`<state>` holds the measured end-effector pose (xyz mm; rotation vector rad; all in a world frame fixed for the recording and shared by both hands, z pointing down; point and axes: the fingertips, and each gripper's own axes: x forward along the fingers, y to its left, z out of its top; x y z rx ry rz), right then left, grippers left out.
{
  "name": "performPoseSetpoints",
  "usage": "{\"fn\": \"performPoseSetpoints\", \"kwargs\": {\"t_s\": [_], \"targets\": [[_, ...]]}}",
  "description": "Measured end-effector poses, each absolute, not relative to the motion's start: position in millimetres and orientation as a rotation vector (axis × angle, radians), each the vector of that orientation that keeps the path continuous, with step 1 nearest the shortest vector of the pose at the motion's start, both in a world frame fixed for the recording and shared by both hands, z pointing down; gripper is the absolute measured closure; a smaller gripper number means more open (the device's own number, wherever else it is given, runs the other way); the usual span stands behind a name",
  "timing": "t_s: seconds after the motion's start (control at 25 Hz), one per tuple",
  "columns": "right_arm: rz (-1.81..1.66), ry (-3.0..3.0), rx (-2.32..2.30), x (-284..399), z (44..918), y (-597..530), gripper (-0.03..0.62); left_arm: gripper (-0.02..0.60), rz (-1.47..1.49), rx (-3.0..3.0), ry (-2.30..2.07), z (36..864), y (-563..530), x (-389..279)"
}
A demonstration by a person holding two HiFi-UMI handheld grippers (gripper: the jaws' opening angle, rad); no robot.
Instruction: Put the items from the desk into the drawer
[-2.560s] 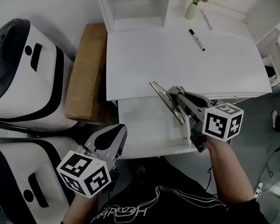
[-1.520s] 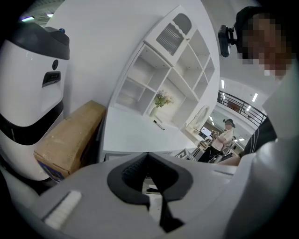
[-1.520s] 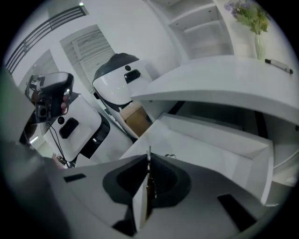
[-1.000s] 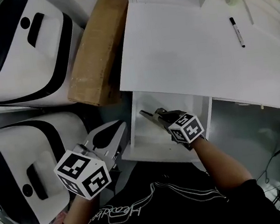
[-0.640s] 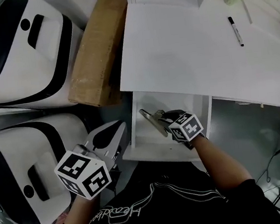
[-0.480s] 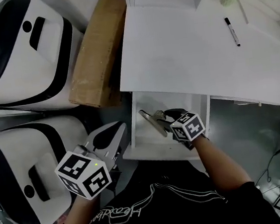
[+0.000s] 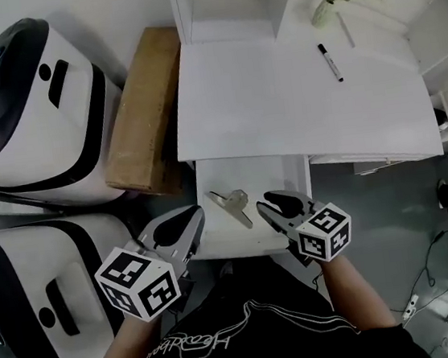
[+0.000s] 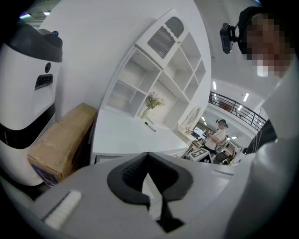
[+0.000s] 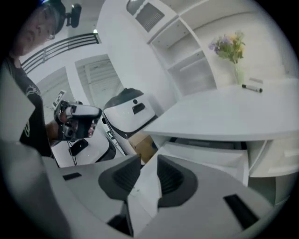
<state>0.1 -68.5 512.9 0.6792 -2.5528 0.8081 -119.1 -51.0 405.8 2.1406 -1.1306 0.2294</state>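
White table (image 7: 295, 100) takes up most of my head view, with its shallow white drawer (image 7: 268, 173) pulled open toward me. Off to my left sit a brown cardboard box (image 7: 139, 116) and two big white-and-black machines (image 7: 29, 109), none of which I need.

So, status. One thing is in: a flat silvery metal piece (image 7: 229, 206) lies on the drawer floor, toward the left side, with nothing touching it. My right tool (image 7: 272, 205) hovers just beside it over the drawer. Its own view shows the two dark pads a little apart with only white drawer showing through the gap, so it's empty. My left tool (image 7: 188, 217) is parked near the drawer's left front corner with the pads meeting at the tips and nothing in them. I reckon it's just sitting there out of the way, since the right side has the clear line to everything on the table.

What's left, as far as I can see: a black marker pen (image 7: 330, 62) at the far right of the table, near a small vase of flowers (image 7: 325, 9). I'd guess the marker goes next. It's thin and round, so it could roll if I nudge it, and I'd want the pads straddling its middle before squeezing. Not sure the vase counts as an item; it wouldn't fit the drawer upright anyway.
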Motion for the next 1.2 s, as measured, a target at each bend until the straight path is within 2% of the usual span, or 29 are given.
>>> {"fn": "performPoseSetpoints", "kwargs": {"t_s": [0.08,0.2,0.48,0.92,1.0,1.08,1.2], "targets": [[0.753,-2.612,0.723,9.7,483.0,-63.8,0.526,0.572,0.223,2.170,-1.108,399.2,-50.7,-109.6],[0.695,-2.703,0.775,22.2,436.5,-61.1,0.554,0.572,0.204,2.220,-1.066,389.1,-51.9,-92.8],[0.544,-2.779,0.881,53.4,360.6,-67.6,0.562,0.572,0.190,2.279,-0.990,379.0,-60.3,-60.5],[0.320,-2.708,1.080,126.3,331.5,-185.0,0.560,0.572,0.173,2.295,-0.961,374.3,-122.8,-23.0],[0.285,-2.681,1.102,137.0,335.2,-215.4,0.553,0.572,0.183,2.286,-0.968,379.9,-135.8,-22.4],[0.273,-2.643,1.113,146.4,344.7,-245.4,0.471,0.572,0.191,2.272,-0.978,389.0,-146.9,-24.0],[0.291,-2.578,1.111,161.9,365.3,-286.6,0.451,0.572,0.201,2.230,-0.995,405.6,-158.1,-26.1]]}}
